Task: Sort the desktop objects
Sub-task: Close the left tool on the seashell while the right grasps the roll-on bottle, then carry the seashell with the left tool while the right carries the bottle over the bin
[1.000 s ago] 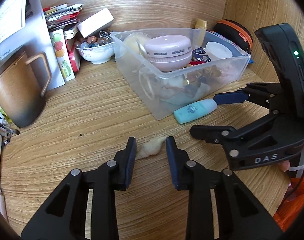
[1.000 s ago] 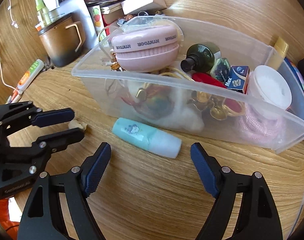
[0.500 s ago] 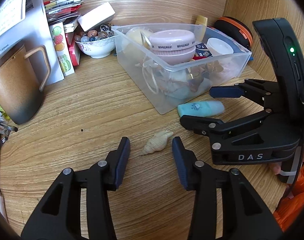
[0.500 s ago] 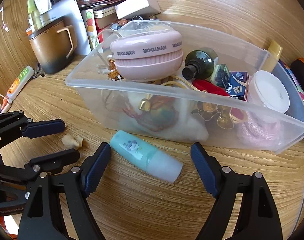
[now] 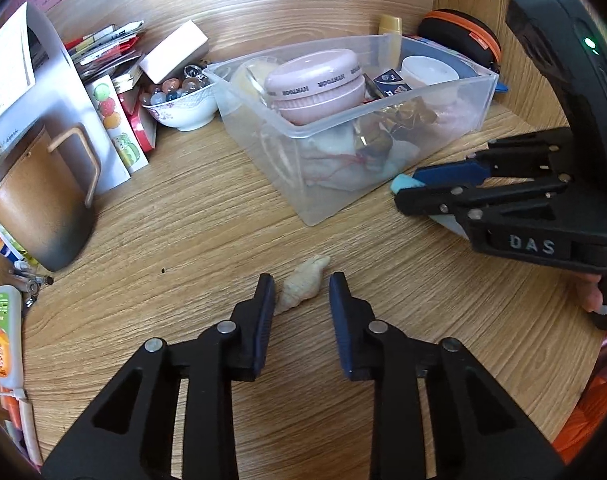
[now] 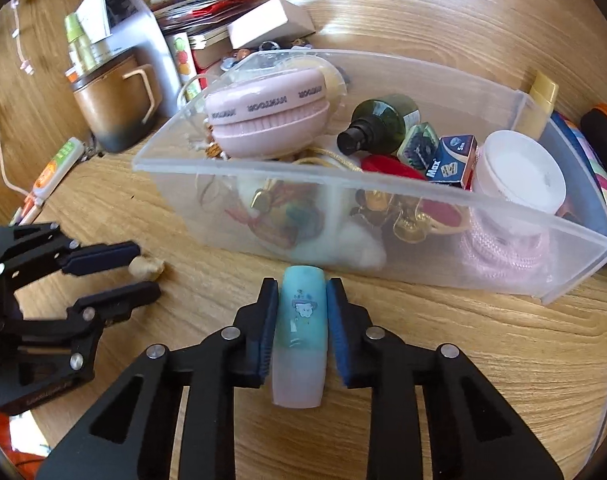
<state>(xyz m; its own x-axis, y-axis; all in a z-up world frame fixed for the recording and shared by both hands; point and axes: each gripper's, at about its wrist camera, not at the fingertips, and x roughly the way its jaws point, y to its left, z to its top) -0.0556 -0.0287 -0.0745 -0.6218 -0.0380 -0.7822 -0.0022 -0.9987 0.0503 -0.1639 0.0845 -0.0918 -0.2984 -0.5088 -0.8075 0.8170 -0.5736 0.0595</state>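
Teal plastic fills the narrow gap of the right gripper (image 6: 299, 304): a small teal bottle (image 6: 301, 320) with a pale cap is clamped between the two pads, its teal end pointing toward 12 o'clock and nearly touching the wall of the clear plastic bin (image 6: 423, 256). It is held lengthwise, judged so that it can be lifted over the rim and dropped in.

A cream seashell (image 5: 301, 286) lies on the wooden desktop (image 5: 183, 240) between the fingers of the left gripper (image 5: 301, 300), which are set moderately apart and not yet closed; the left pad is just beside the shell. The straddling pose is judged to prepare a pinch across its width.

Farther out, at 12 to 1 o'clock in the left view, the bin is seen crowded: a pink round case (image 6: 265, 110), a dark green spray bottle (image 6: 379, 122), a small blue box (image 6: 451, 162), a white-lidded jar (image 6: 519, 170), gold trinkets and pink cord.

At 10 o'clock a patterned bowl (image 5: 183, 110) holding glass marbles is found, and at 9 o'clock a brown mug (image 5: 43, 200).
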